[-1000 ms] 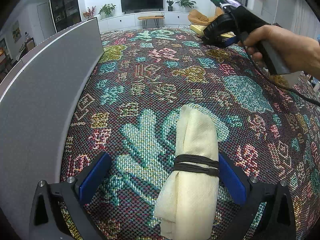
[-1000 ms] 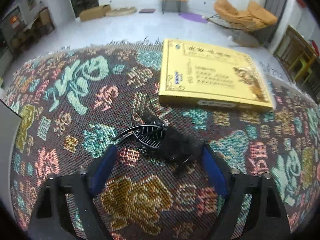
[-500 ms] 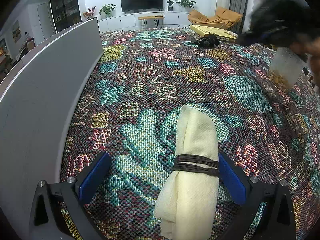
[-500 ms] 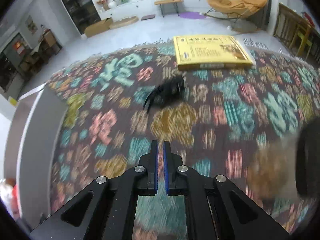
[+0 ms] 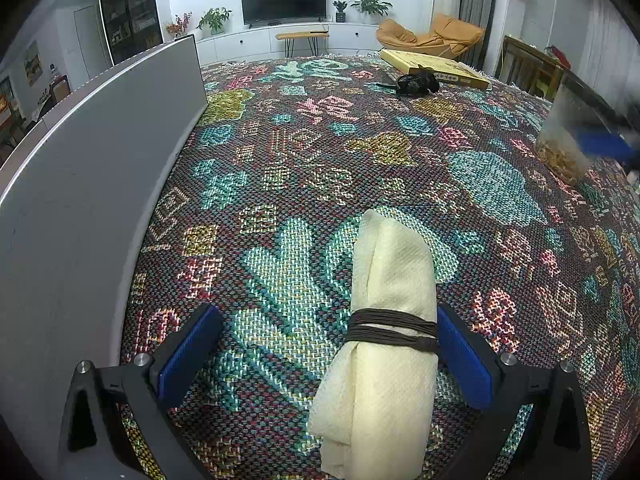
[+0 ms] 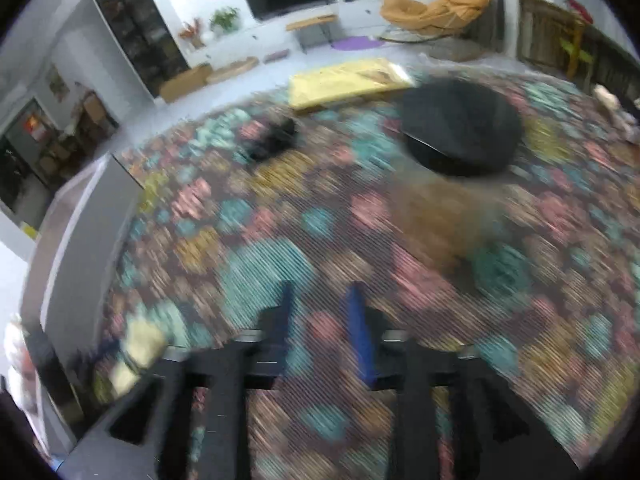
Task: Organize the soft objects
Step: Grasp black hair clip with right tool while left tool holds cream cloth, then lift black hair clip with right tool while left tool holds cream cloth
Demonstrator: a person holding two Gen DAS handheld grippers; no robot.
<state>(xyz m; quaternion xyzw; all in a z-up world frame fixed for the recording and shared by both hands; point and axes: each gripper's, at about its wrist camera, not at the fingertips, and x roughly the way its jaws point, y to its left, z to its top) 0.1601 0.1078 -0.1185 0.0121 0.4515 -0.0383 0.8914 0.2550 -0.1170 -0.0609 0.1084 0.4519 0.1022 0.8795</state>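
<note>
Cream cloth roll (image 5: 384,320), bound at its middle by a dark cord (image 5: 390,330), lying on the woven patterned blanket (image 5: 320,152). Taken as the landmark for this entry.

Progress, judged: the roll is rolled and tied, so that item looks finished. A black hair clip with a dark fuzzy piece (image 5: 416,83) lies well beyond the roll, just beside a yellow box (image 5: 432,67) at the blanket's far edge; nothing shows it bundled or put away. A clear jar (image 5: 568,136) stands far to the right of the roll. Sorting of the remaining soft pieces seems still to do.

Left gripper (image 5: 324,354): jaws wide apart, straddling the roll at the cord. The right pad sits just beside the cord; contact cannot be told. The left pad is well clear. Nothing clamped.

Right gripper (image 6: 320,316): view heavily blurred. Jaws have just been opening; they stand parted with only blanket between them, empty. The jar's black lid (image 6: 460,128) lies ahead of it.
</note>
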